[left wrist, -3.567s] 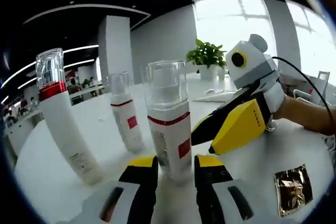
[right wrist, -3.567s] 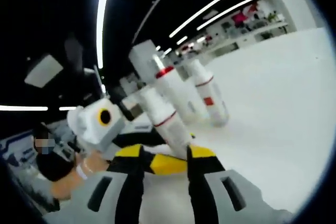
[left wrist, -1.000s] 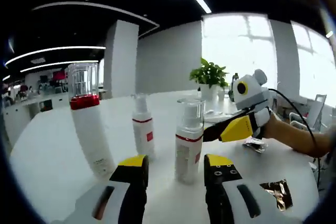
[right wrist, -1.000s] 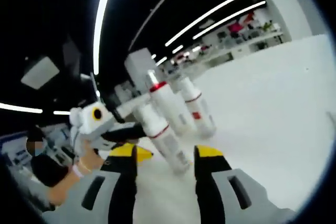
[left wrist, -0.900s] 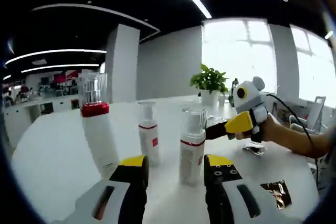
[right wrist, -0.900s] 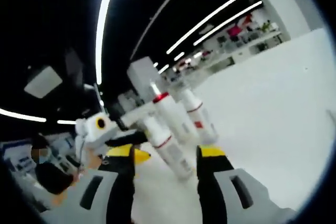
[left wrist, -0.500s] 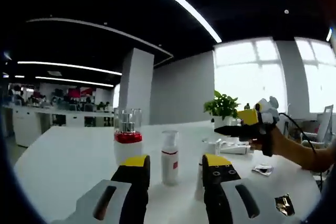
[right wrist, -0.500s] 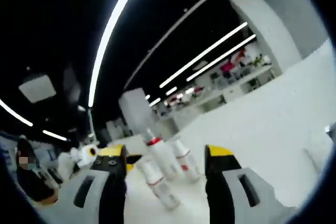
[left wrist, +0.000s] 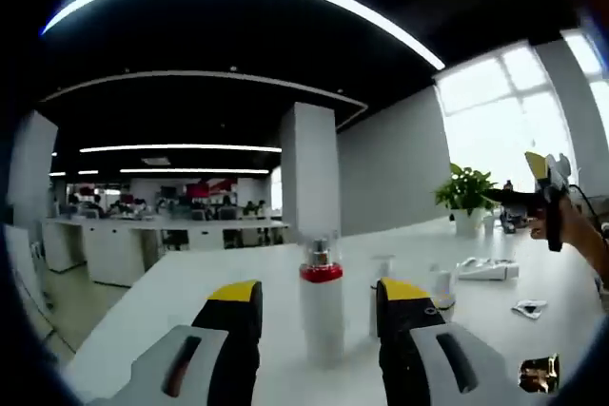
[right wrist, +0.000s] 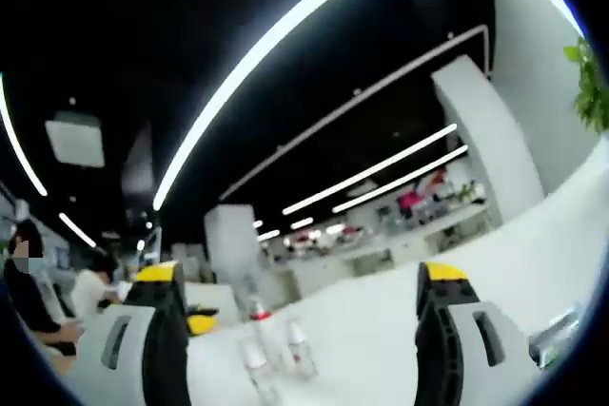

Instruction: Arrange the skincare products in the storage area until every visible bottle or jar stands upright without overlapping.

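Rising from the bottom of the left gripper view, the left gripper (left wrist: 319,297) shows two yellow-tipped jaws standing apart with nothing between them. Just beyond the gap, at lower centre, a white bottle with a red collar and clear cap (left wrist: 322,309) stands upright on the white table (left wrist: 190,292). Right of it, partly hidden behind the right-hand jaw, stand a second white bottle with a clear cap (left wrist: 381,282) and a small pump bottle (left wrist: 441,288); whether these two touch cannot be told. Further right on the table lie a flat white object (left wrist: 486,269), a small crumpled wrapper (left wrist: 528,308), and, at the lower right edge, a shiny brown sachet (left wrist: 538,374). At the right edge a hand (left wrist: 569,231) holds the right gripper (left wrist: 529,192) up in the air, well above the table. Behind it sit a potted green plant (left wrist: 465,193) and bright windows; a white pillar (left wrist: 309,170) and distant office desks fill the middle of the frame.

In the right gripper view, the right gripper's own jaws rise at lower left and lower right, wide apart and empty. Between them, small and low in the frame, three white bottles (right wrist: 271,351) stand close together on the table. At the lower left edge seated people (right wrist: 43,306) appear, and long ceiling lights (right wrist: 285,35) arc overhead.
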Motion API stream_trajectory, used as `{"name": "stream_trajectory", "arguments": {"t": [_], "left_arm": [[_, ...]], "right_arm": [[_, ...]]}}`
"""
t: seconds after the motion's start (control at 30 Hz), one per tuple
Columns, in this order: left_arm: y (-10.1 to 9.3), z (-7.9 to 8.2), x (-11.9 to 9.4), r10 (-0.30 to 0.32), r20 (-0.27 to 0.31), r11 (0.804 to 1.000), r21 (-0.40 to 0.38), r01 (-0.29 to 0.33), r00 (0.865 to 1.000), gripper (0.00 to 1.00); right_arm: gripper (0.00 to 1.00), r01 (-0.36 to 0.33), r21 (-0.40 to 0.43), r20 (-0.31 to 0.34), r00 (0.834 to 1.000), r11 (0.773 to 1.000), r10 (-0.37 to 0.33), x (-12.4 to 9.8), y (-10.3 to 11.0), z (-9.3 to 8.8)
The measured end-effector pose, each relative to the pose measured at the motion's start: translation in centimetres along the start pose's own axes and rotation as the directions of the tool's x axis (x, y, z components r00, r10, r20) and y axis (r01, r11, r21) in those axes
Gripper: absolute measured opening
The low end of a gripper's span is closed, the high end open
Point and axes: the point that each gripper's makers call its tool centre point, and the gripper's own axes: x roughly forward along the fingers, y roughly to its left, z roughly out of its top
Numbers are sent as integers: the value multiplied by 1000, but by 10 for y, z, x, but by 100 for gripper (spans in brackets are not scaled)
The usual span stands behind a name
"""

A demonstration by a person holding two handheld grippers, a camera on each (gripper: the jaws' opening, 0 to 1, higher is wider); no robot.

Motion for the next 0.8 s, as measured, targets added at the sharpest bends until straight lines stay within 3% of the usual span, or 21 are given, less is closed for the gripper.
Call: {"name": "stream_trajectory", "arguments": {"t": [0.1, 0.17, 0.23, 0.33, 0.37, 0.43, 0.47, 0.5, 0.53, 0.57, 0.67, 0.7, 0.77, 0.8], "left_arm": [[-6, -4, -5, -3, -64, 1000, -20, 1, 998, 60], [-26, 3, -21, -32, -68, 999, 18, 34, 997, 70], [-33, 5, -34, 2, -86, 1000, 28, 1, 996, 71], [-52, 5, -62, 2, -104, 999, 51, 3, 995, 72], [-62, 2, -73, -20, -116, 998, 55, 27, 993, 75], [-74, -4, -87, -41, -130, 998, 45, 48, 991, 78], [-84, -8, -101, -57, -120, 996, 57, 64, 991, 80], [-91, -10, -112, -63, -89, 996, 52, 68, 994, 83], [-94, -13, -118, -63, -82, 997, 38, 67, 995, 86], [-98, -19, -128, -69, -80, 998, 11, 70, 994, 89], [-97, -27, -143, -85, -87, 996, -31, 83, 993, 93], [-93, -28, -147, -82, -86, 994, -77, 75, 993, 94], [-78, -25, -151, -15, -45, 993, -118, 10, 999, 96], [-72, -23, -153, 14, -25, 992, -124, -17, 1000, 96]], "right_arm": [[100, 18, -64, -78, 997, 998, -23, -15, -11, 2], [100, 24, -62, -119, 992, 998, -31, -24, -18, 5], [100, 29, -54, -131, 991, 998, -36, -28, -22, 8], [100, 40, -42, -308, 950, 998, -51, -39, -35, -11], [100, 45, -61, -398, 915, 997, -65, -44, -41, -24], [99, 34, -110, -480, 873, 993, -83, -49, -47, -37], [96, 33, -141, -535, 839, 989, -104, -53, -53, -47], [93, 41, -145, -597, 793, 989, -120, -57, -58, -57], [90, 41, -148, -629, 767, 988, -126, -59, -60, -63], [86, 55, -158, -672, 725, 986, -148, -61, -66, -70], [81, 82, -155, -746, 644, 985, -171, -60, -80, -84], [81, 118, -145, -787, 588, 982, -187, -60, -89, -93], [80, 166, -138, -829, 520, 976, -206, -60, -101, -104], [78, 195, -148, -862, 455, 969, -224, -63, -110, -112]]}}
